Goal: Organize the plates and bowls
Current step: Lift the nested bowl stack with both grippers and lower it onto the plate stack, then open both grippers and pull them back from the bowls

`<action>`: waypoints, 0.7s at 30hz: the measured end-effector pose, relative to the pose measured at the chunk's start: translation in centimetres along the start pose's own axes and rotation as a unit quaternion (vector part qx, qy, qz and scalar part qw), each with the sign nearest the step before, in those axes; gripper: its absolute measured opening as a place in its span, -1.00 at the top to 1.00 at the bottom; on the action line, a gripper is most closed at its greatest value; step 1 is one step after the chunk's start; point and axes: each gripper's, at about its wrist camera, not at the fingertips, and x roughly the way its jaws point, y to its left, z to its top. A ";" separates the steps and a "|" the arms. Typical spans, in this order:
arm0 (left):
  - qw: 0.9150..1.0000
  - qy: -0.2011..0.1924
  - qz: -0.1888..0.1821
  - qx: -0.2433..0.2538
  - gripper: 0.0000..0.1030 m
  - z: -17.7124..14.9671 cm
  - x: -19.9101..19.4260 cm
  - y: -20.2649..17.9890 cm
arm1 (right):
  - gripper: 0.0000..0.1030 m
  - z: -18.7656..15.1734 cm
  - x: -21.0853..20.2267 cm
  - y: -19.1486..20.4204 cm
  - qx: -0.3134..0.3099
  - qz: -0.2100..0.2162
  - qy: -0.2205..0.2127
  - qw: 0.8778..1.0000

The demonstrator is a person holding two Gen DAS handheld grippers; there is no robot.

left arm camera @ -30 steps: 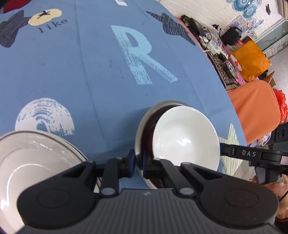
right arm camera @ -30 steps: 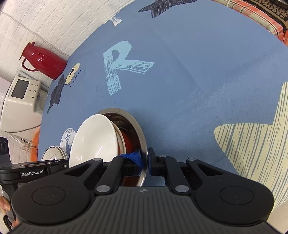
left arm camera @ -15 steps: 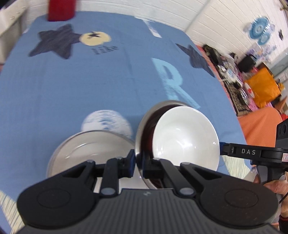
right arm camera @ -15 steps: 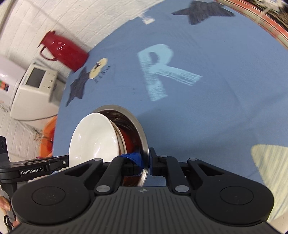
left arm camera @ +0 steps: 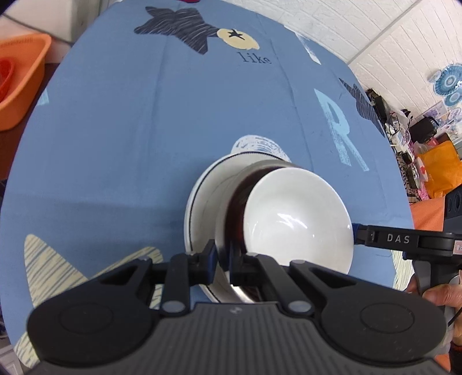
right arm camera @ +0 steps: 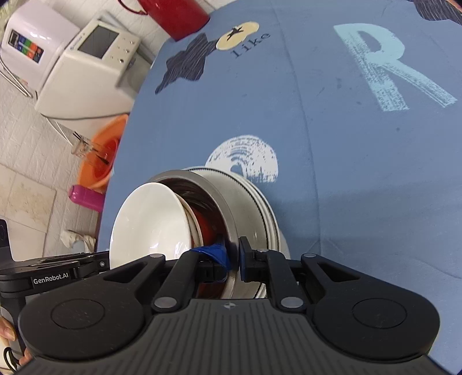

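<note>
Flanking table (left arm camera: 115, 144): orange basin (left arm camera: 20, 72), red jug (right arm camera: 173, 14).

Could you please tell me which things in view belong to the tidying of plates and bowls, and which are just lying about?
Belong to the job:
steel bowl, gripped by the left gripper and right gripper
white bowl
red bowl
white plates

Just lying about:
red jug
orange basin
white machine
pink bottle

Bright even light; fisheye-bent edges; glare on white bowl (left arm camera: 300, 219).
</note>
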 end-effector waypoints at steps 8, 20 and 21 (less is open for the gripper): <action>1.000 -0.017 0.013 0.023 0.84 0.2 -0.2 0.1 | 1.00 -0.3 0.7 -0.4 0.001 -0.006 0.004 1.000; 0.986 -0.139 0.060 0.068 -0.18 0.8 -5.6 -1.1 | 0.89 0.5 -5.2 -2.9 -0.037 0.001 -0.116 0.993; 0.985 -0.143 0.062 0.073 -0.18 1.0 -5.4 -1.5 | 0.89 0.4 -5.3 -3.6 -0.040 -0.005 -0.120 0.992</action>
